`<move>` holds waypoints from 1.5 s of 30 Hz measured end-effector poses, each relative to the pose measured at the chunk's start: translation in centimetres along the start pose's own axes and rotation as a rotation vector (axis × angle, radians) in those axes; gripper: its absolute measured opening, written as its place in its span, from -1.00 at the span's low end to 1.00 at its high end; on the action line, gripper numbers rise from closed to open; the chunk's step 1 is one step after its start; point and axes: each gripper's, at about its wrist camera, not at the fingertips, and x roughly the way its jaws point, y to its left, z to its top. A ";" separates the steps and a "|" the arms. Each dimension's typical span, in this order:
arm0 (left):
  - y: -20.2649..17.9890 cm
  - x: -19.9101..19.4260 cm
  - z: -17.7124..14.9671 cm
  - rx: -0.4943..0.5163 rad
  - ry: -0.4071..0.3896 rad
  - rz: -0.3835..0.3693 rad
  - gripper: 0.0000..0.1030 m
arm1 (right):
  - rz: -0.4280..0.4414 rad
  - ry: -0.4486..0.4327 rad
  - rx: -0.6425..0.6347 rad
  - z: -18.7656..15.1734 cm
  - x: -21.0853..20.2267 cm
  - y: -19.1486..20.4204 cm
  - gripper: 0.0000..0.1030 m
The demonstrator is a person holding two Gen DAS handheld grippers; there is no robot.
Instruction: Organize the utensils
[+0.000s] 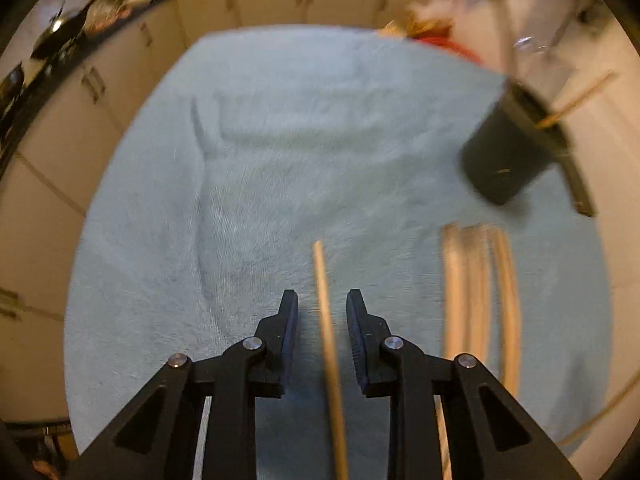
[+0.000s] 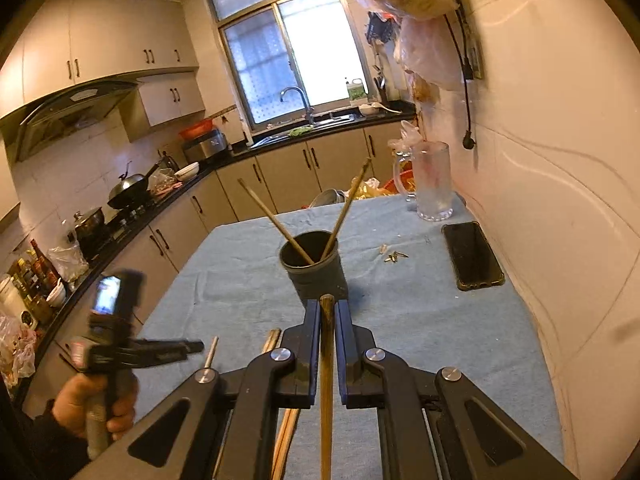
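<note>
my right gripper (image 2: pixel 327 312) is clamped on a chopstick (image 2: pixel 327 380) just short of the dark cup (image 2: pixel 316 268) on the blue cloth (image 2: pixel 420 320), so i tilt it tip-down over the rim, while my left gripper (image 1: pixel 322 312) straddles a loose chopstick (image 1: pixel 326 320), jaws apart.

Bright window (image 2: pixel 288 60) above the sink counter, beige cabinets (image 2: pixel 280 168), range hood (image 2: pixel 76 104), pale wall (image 2: pixel 560 160)

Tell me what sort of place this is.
A home kitchen, most likely. The right wrist view shows a sink tap under a window, a wok on the stove, and cabinets along the wall.
</note>
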 end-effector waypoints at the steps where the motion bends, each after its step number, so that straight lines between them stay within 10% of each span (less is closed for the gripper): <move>1: 0.1 0.8 0.2 -0.001 0.013 0.004 -0.51 | 0.001 0.003 0.006 0.1 0.2 -0.2 -0.84; 15: -2.0 2.4 1.9 0.097 -0.004 0.074 -0.90 | 0.007 0.040 0.019 0.1 3.1 -0.8 -0.84; 27: -0.1 -13.4 -0.4 -0.014 -0.483 -0.103 -0.90 | 0.025 0.008 0.005 0.2 2.1 -0.1 -0.84; 45: -1.0 -18.4 -3.5 -0.023 -0.610 -0.136 -0.90 | 0.034 -0.106 -0.015 1.9 -1.0 0.6 -0.84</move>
